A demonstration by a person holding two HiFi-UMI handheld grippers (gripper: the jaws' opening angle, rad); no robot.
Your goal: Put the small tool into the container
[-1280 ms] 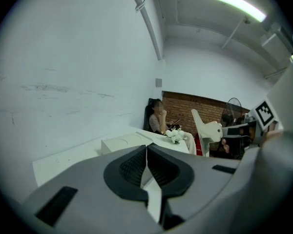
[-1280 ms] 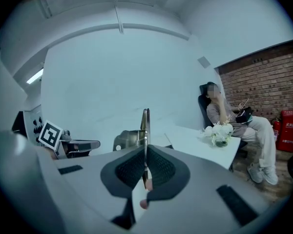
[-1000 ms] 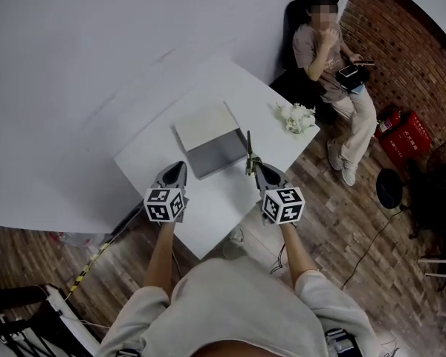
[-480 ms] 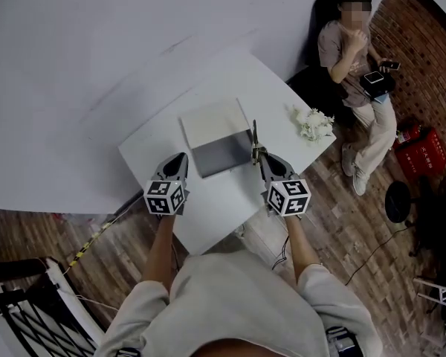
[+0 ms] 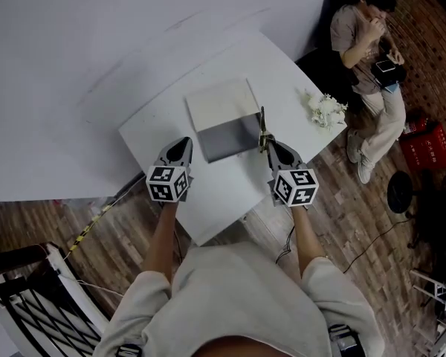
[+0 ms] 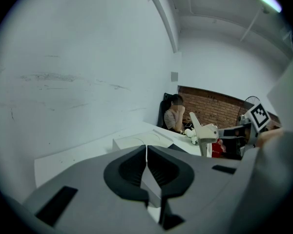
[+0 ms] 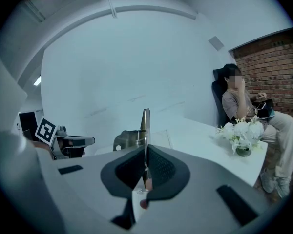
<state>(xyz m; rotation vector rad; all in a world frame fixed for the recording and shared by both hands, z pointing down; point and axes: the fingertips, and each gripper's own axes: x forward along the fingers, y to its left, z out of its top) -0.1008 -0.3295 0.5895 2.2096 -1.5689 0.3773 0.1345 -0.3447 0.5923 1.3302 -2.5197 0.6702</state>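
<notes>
Right gripper [image 5: 267, 143] clamps 1 small metal tool [image 7: 145, 125] upright beside the white container [image 5: 221, 104]. Left gripper [image 6: 146, 152] closed, empty, over table [image 5: 212, 207].

White table [image 5: 217, 199] on wood-plank floor [image 5: 342, 225], brick wall [image 5: 431, 47] at right.

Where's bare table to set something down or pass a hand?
Bare: the table front between the left gripper and right gripper; the strip between container and flowers; the band behind the container. Crowded: the container's right side, where the right gripper holds the small tool.
</notes>
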